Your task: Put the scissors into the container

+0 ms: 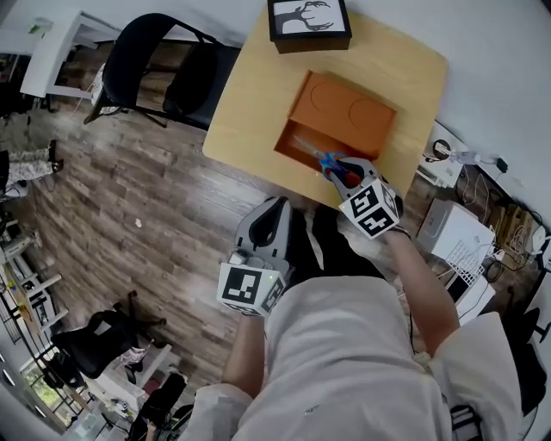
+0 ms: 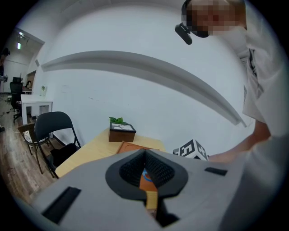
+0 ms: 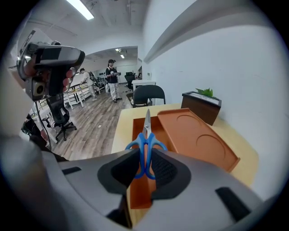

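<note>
Blue-handled scissors [image 3: 146, 135] are held by their handles in my right gripper [image 3: 145, 164], which is shut on them. Their blades point forward over the open long compartment [image 3: 140, 189] of the orange container [image 3: 194, 135]. In the head view the scissors [image 1: 327, 160] hang at the container's [image 1: 344, 112] near edge, with the right gripper [image 1: 344, 175] just behind them. My left gripper [image 1: 267, 226] is low, off the table's near side, above the wooden floor. It [image 2: 145, 173] looks shut with nothing in it, facing the table.
The container lies on a light wooden table [image 1: 258, 77]. A dark box with a picture on top [image 1: 310, 21] stands at the far edge. A black folding chair [image 1: 164, 69] stands left of the table. White boxes and cables [image 1: 452, 232] lie at the right.
</note>
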Motion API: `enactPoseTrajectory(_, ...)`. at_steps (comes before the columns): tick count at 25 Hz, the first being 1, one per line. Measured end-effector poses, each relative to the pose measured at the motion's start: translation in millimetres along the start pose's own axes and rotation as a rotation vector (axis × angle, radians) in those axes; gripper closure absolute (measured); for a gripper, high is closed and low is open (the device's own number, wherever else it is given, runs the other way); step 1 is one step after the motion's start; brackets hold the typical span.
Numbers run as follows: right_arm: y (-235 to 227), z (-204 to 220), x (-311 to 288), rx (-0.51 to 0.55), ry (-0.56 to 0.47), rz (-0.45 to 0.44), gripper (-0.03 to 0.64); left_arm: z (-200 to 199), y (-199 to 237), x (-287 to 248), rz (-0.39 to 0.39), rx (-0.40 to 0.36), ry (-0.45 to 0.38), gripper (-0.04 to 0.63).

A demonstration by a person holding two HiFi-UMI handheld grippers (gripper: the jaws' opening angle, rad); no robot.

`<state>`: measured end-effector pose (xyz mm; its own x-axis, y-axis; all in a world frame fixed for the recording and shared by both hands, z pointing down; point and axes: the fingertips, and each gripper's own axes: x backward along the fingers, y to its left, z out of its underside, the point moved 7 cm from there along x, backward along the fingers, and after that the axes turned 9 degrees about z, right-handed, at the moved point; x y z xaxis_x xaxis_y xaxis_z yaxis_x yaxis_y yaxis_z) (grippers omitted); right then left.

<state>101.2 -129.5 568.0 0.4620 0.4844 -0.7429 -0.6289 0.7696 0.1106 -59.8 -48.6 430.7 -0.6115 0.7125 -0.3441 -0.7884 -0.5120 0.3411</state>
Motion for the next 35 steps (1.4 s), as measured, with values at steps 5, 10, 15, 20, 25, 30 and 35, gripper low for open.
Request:
enactPoseTrajectory(5, 0, 6, -10, 0.027, 0.049, 0.028, 0.535, 8, 4, -9, 0.031, 0.001, 0.010, 0.588)
enactPoseTrajectory(10, -1, 12, -19, 0.047, 0.081, 0.043, 0.535, 17, 8, -18, 0.054, 0.011, 0.015, 0.588)
enactPoseTrajectory(15, -3, 13, -30, 0.059, 0.112, 0.063, 0.534, 20, 18, -20, 0.065, 0.013, 0.020, 0.588)
enactPoseTrajectory(20, -3, 14, -40, 0.078, 0.136, 0.069, 0.534, 25, 21, -22, 0.063, 0.021, 0.020, 0.588)
enactPoseTrajectory(25, -5, 13, -49, 0.083, 0.193, 0.081, 0.534, 28, 24, -21, 0.062, 0.034, 0.026, 0.588)
enactPoseTrajectory(30, -3, 15, -54, 0.103, 0.229, 0.106, 0.532, 34, 27, -22, 0.060, 0.043, 0.039, 0.588)
enactPoseTrajectory(35, -2, 15, -54, 0.116, 0.230, 0.114, 0.532, 33, 27, -22, 0.061, 0.038, 0.046, 0.588)
